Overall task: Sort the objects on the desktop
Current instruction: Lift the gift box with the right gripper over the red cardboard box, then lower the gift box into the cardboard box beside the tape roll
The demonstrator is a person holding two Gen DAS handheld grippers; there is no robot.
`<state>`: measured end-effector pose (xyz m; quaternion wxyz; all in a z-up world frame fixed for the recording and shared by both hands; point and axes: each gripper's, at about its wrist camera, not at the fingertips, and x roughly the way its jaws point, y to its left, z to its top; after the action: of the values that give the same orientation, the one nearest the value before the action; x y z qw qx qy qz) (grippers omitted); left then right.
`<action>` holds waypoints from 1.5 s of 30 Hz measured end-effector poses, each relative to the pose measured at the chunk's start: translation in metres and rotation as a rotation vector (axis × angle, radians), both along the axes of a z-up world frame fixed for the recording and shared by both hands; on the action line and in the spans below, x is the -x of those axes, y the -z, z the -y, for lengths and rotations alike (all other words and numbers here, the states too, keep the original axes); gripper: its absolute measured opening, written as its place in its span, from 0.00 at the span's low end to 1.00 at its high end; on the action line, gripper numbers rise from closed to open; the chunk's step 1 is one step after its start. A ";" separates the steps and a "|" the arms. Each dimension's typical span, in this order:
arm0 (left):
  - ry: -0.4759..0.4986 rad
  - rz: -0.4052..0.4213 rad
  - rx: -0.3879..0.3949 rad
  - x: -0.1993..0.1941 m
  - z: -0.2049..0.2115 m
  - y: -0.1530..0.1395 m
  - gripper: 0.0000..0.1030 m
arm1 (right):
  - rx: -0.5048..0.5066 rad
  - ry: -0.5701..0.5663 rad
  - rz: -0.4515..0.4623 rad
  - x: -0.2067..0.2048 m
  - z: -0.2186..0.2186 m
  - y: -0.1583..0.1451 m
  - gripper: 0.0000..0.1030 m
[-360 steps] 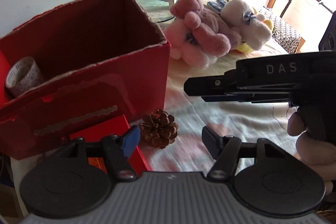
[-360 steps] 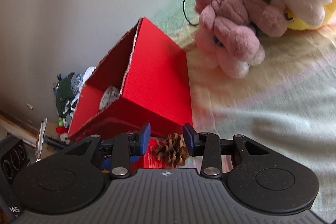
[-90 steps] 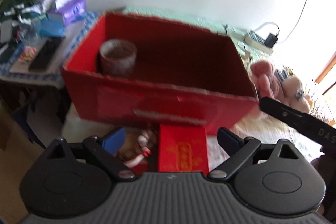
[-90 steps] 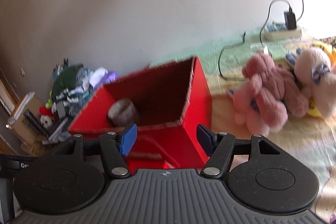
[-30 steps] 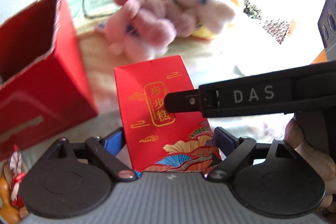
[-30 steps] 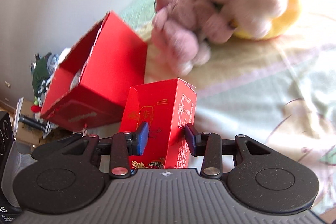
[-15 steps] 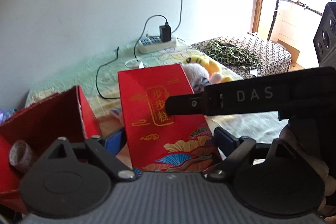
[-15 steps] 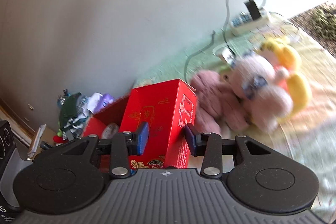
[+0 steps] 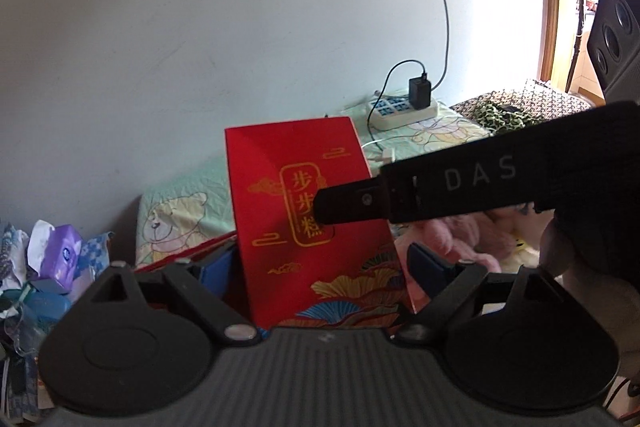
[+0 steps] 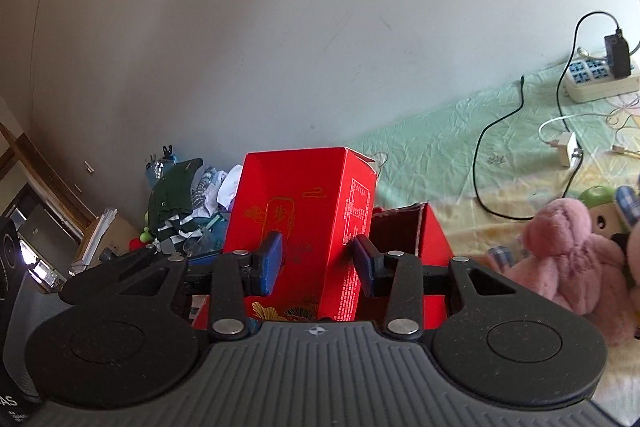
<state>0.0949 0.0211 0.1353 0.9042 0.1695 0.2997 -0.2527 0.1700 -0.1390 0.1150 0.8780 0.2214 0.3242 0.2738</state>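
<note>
A red gift box (image 9: pixel 308 195) with gold lettering stands upright in the air. My left gripper (image 9: pixel 320 267) is shut on its two sides. My right gripper (image 10: pixel 316 263) is shut on the same gift box (image 10: pixel 296 211), and one of its fingers (image 9: pixel 440 183) crosses the box's front face in the left wrist view. A hand (image 9: pixel 560 263) holds that gripper. The open red cardboard carton (image 10: pixel 436 239) sits just behind and below the gift box; only a strip of its rim (image 9: pixel 180 259) shows in the left wrist view. What lies inside it is hidden.
Pink plush toys (image 10: pixel 568 255) lie on the bed sheet to the right, partly seen as pink plush (image 9: pixel 452 235). A power strip (image 9: pixel 400 107) with a charger and cables sits by the wall. A clutter pile (image 10: pixel 172 203) and tissue pack (image 9: pixel 60 255) are at left.
Both grippers have kept hold of the gift box and carried it up and toward the wall. The carton now sits low behind it, and the plush toys have dropped to the right.
</note>
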 end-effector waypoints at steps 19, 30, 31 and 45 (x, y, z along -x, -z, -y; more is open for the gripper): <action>-0.062 -0.428 -0.123 -0.103 -0.067 0.098 0.86 | 0.191 -0.116 -0.423 -0.083 -0.104 0.073 0.41; -0.082 -0.557 -0.182 -0.136 -0.072 0.129 0.86 | 0.251 -0.135 -0.493 -0.100 -0.121 0.097 0.39; -0.084 -0.567 -0.189 -0.137 -0.072 0.132 0.86 | 0.256 -0.136 -0.500 -0.101 -0.122 0.100 0.38; -0.122 -0.590 -0.148 -0.148 -0.085 0.142 0.85 | 0.230 -0.120 -0.541 -0.109 -0.120 0.113 0.34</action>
<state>0.2428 0.1057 -0.0071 0.7770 0.1358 0.5763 -0.2140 0.2789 -0.0190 0.0024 0.7613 0.1657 0.5878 0.2178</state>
